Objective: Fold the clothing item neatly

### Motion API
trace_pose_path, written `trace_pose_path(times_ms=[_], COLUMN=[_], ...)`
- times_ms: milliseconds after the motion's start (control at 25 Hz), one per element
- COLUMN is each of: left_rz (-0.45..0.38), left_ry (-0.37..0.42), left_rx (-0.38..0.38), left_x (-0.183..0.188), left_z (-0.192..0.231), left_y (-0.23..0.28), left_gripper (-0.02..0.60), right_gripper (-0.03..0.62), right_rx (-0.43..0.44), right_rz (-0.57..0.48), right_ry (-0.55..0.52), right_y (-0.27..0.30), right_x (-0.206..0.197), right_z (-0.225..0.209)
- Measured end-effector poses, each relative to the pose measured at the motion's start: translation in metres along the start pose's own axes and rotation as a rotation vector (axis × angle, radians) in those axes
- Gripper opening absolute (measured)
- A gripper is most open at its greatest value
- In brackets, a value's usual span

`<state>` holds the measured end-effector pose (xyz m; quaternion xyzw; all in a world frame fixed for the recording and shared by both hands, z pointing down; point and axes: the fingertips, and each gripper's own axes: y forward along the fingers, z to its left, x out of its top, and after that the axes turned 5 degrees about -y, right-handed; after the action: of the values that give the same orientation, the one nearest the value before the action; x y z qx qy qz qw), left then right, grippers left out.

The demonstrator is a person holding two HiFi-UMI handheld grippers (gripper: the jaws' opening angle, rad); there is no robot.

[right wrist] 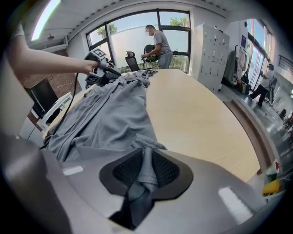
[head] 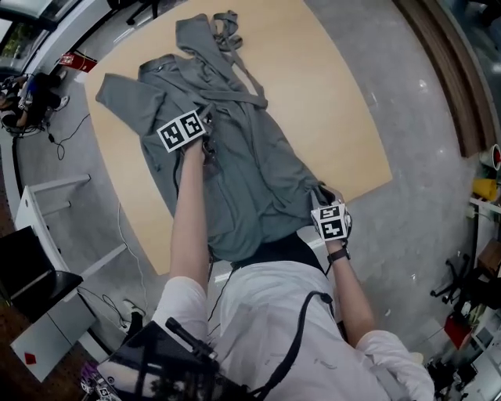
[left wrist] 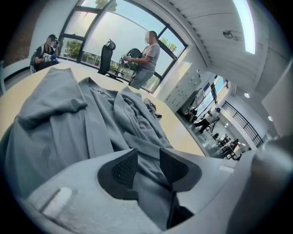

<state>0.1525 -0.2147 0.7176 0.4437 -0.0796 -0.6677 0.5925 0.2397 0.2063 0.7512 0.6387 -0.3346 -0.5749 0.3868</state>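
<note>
Right gripper [right wrist: 145, 170] is closing tight on the near edge of the grey garment [head: 250, 164], left gripper [left wrist: 149, 167] is closing around a loose fold, and the table [head: 329, 102] under it shows bare wood on the right.

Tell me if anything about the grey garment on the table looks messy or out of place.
Yes. The grey garment lies crumpled and diagonal on the table, with its near hem hanging over the edge, one sleeve flung left and a strap bunched at the far end. Nothing looks damaged.
</note>
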Motion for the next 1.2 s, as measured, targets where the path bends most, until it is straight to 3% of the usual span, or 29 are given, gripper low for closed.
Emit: trace_pose_path(times_ms=[200, 360, 480, 600, 760, 1000, 1080, 1200], left_rz=[-0.011, 0.123, 0.183, 0.152, 0.083, 0.151, 0.211, 0.301], left_ry=[0.047, 0.076, 0.116, 0.147, 0.145, 0.314, 0.327, 0.382], left_rx=[0.101, 0.129, 0.132, 0.100, 0.041, 0.083, 0.090, 0.149], left_x=[0.066, 0.061, 0.057, 0.083, 0.141, 0.194, 0.191, 0.177], left_z=[0.033, 0.048, 0.051, 0.045, 0.031, 0.023, 0.028, 0.046], left_y=[0.039, 0.069, 0.082, 0.076, 0.063, 0.063, 0.068, 0.073], left_gripper=[0.110, 0.104, 0.034, 0.023, 0.018, 0.014, 0.014, 0.012], right_gripper=[0.060, 0.056, 0.040, 0.032, 0.029, 0.029, 0.029, 0.028], right_rx=[0.067, 0.109, 0.106, 0.118, 0.140, 0.229, 0.264, 0.332], right_rz=[-0.024, -0.023, -0.042, -0.128, -0.273, -0.477, -0.479, -0.390], right_ry=[0.015, 0.052, 0.078, 0.114, 0.243, 0.355, 0.369, 0.331], right_y=[-0.007, -0.011, -0.014, -0.034, -0.090, -0.188, -0.204, -0.189], right_x=[-0.002, -0.003, 0.003, 0.017, 0.021, -0.005, -0.024, -0.049], right_z=[-0.002, 0.000, 0.000, 0.003, 0.018, 0.089, 0.120, 0.174])
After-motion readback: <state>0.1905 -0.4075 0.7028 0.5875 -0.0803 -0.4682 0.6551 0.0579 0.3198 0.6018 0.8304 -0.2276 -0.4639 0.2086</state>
